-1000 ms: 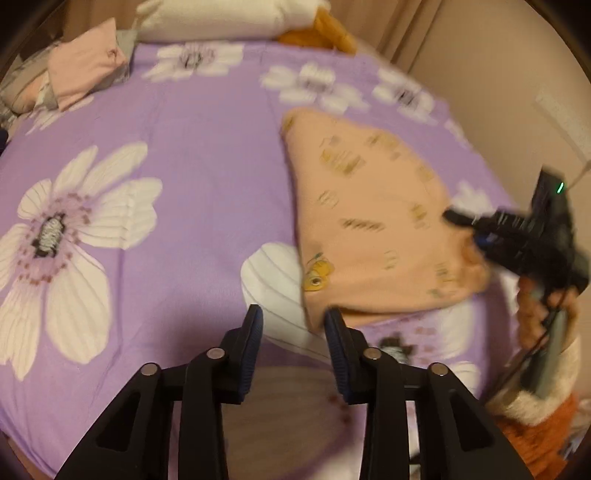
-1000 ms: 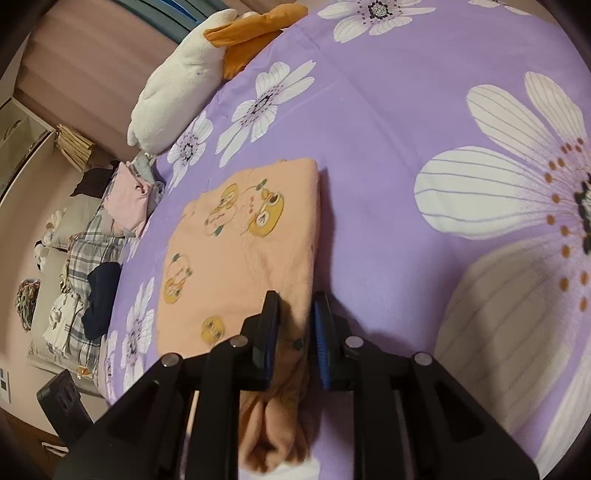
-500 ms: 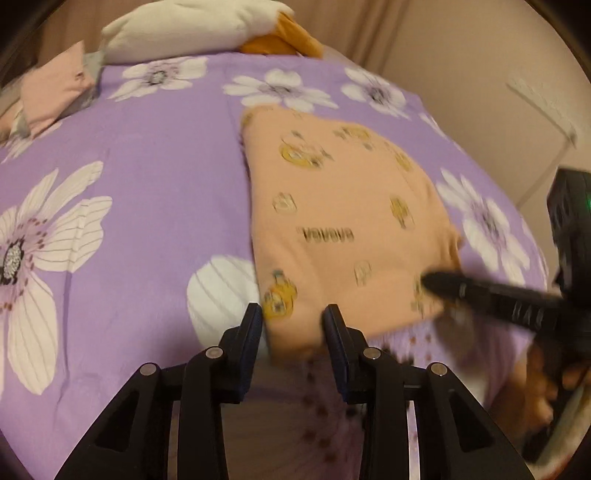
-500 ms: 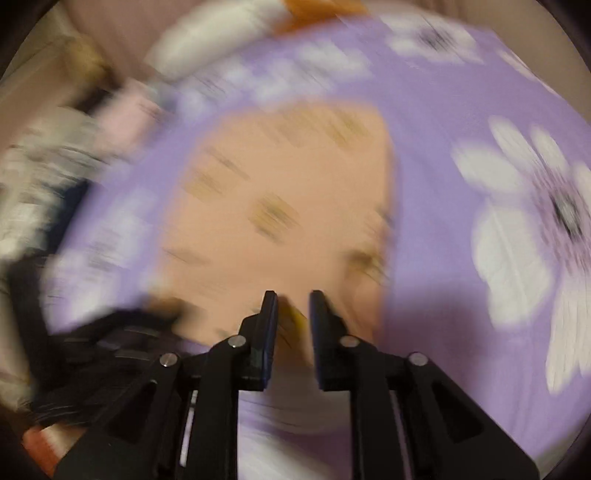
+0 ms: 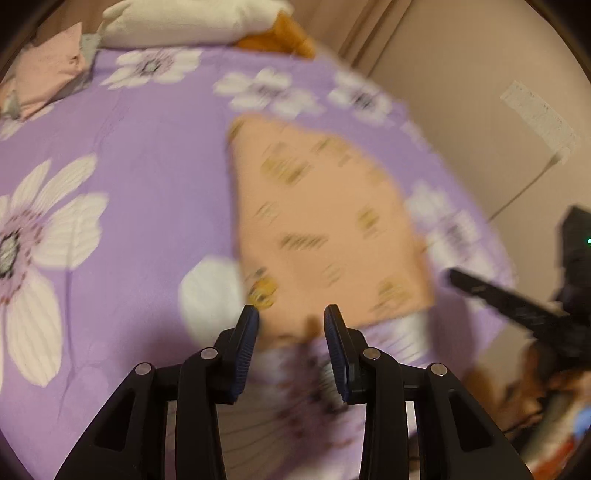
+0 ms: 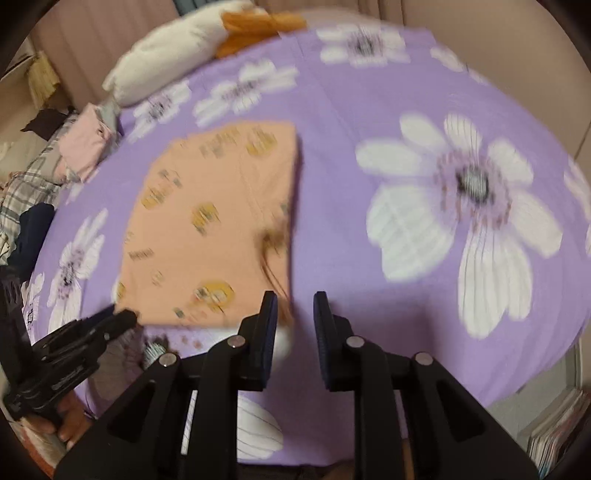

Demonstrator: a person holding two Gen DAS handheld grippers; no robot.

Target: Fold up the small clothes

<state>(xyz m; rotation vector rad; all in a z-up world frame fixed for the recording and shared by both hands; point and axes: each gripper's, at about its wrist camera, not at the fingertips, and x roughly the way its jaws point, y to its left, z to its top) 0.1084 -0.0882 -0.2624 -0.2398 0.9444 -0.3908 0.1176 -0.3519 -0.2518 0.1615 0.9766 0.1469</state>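
A peach garment with yellow cartoon prints point(image 5: 325, 229) lies folded flat on the purple flowered bedsheet point(image 5: 140, 192); it also shows in the right wrist view point(image 6: 218, 229). My left gripper point(image 5: 291, 325) is open and empty, hovering just above the garment's near edge. My right gripper point(image 6: 294, 317) is open and empty, just off the garment's near right corner. Each gripper shows in the other's view: the right one point(image 5: 517, 306) at the garment's right, the left one point(image 6: 85, 332) at its near left corner. Both views are motion-blurred.
A white pillow point(image 6: 166, 59) and an orange cushion point(image 6: 258, 26) lie at the head of the bed. Folded pink clothes point(image 5: 48, 70) and a plaid and dark pile point(image 6: 29, 192) sit at the far left. A beige wall point(image 5: 480, 92) borders the bed.
My right gripper has let go of the garment's edge and opened, drawing back. My left gripper has moved over the garment's near edge and stayed open.
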